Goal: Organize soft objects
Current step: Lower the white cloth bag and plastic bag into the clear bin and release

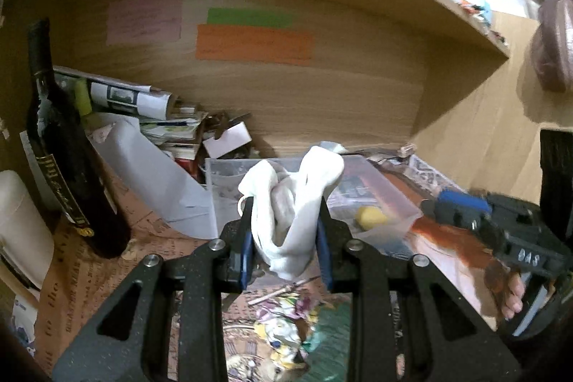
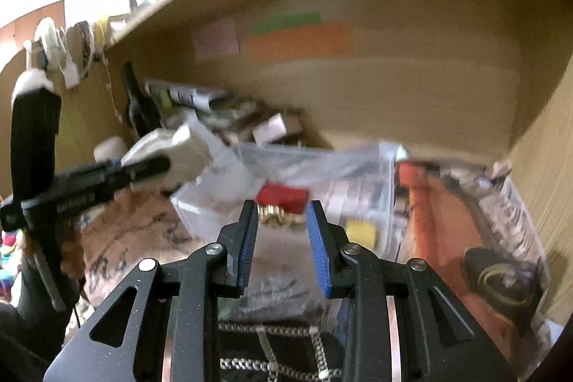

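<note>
White cloth (image 1: 293, 213) is pinched btwn the pads of the left hand-held gripper (image 1: 284, 238), bunched, w/ loose folds sticking up past the tips and a tail hanging below. It is held above the near edge of a clear plastic bin (image 1: 379, 188) on the cluttered surface (image 1: 118, 260); a yellow item (image 1: 370, 216) is seen inside the bin.

Right hand-held gripper (image 2: 283, 238) is partly open w/ nothing held; a red-and-gold object (image 2: 281, 203) lies just beyond its tips. View is motion-blurred, so contact can't be confirmed.

Risks, as judged:
- Grip is on a fold only; cloth could slip out or snag on the bin rim.
- Dark bottle (image 1: 68, 167) stands left of the bin and could be knocked by a sideways swing.
- The two grippers are near each other; a collision is possible.
</note>
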A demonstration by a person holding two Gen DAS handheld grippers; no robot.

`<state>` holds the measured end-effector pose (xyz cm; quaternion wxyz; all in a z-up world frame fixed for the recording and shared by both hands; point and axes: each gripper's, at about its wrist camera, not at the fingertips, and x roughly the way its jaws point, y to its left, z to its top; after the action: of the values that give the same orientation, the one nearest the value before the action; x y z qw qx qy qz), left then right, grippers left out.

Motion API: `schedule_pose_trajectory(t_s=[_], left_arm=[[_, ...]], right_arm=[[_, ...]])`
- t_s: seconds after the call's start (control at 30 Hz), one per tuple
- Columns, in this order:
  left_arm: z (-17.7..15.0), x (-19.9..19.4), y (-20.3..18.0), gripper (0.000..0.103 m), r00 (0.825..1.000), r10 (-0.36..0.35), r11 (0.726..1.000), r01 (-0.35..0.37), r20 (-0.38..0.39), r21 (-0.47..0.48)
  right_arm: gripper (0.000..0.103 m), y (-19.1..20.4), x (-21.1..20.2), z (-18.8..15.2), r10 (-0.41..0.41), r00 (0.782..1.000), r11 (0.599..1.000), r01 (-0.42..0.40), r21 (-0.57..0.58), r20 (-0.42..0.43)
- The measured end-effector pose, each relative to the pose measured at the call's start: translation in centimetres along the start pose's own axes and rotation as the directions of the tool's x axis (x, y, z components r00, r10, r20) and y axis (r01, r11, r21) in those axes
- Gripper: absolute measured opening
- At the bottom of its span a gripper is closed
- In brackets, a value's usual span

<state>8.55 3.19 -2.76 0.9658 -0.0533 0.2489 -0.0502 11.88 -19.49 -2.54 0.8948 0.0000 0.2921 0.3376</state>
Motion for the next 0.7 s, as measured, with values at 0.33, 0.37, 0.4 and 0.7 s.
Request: schedule_pose_trajectory(t_s=[0.33, 0.37, 0.4, 0.7], left_arm=[[-0.7, 4.0, 1.0, 0.029, 0.994, 0.074, 0.997, -0.074, -0.079, 0.009], [-0.7, 4.4, 1.1, 0.029, 0.993, 0.074, 0.997, -0.074, -0.087, 0.012], [-0.8, 4.9, 1.2, 0.029, 0.992, 0.077, 0.997, -0.076, -0.097, 0.015], [-1.1, 8.5, 0.9, 0.029, 0.98, 0.101, 0.994, -0.093, -0.17, 0.056]], right_arm=[[0.062, -0.1, 6.2, -4.2, 0.006, 0.96, 0.999, -0.016, -0.033, -0.281], [0.062, 0.0, 6.7, -4.5, 0.007, 0.954, 0.999, -0.02, -0.04, -0.3], [0.062, 0.0, 6.9, -4.8, 0.007, 0.951, 0.999, -0.022, -0.047, -0.308], [0.038, 0.5, 6.7, -5.2, -0.006, 0.956, 0.994, -0.026, -0.104, -0.294]])
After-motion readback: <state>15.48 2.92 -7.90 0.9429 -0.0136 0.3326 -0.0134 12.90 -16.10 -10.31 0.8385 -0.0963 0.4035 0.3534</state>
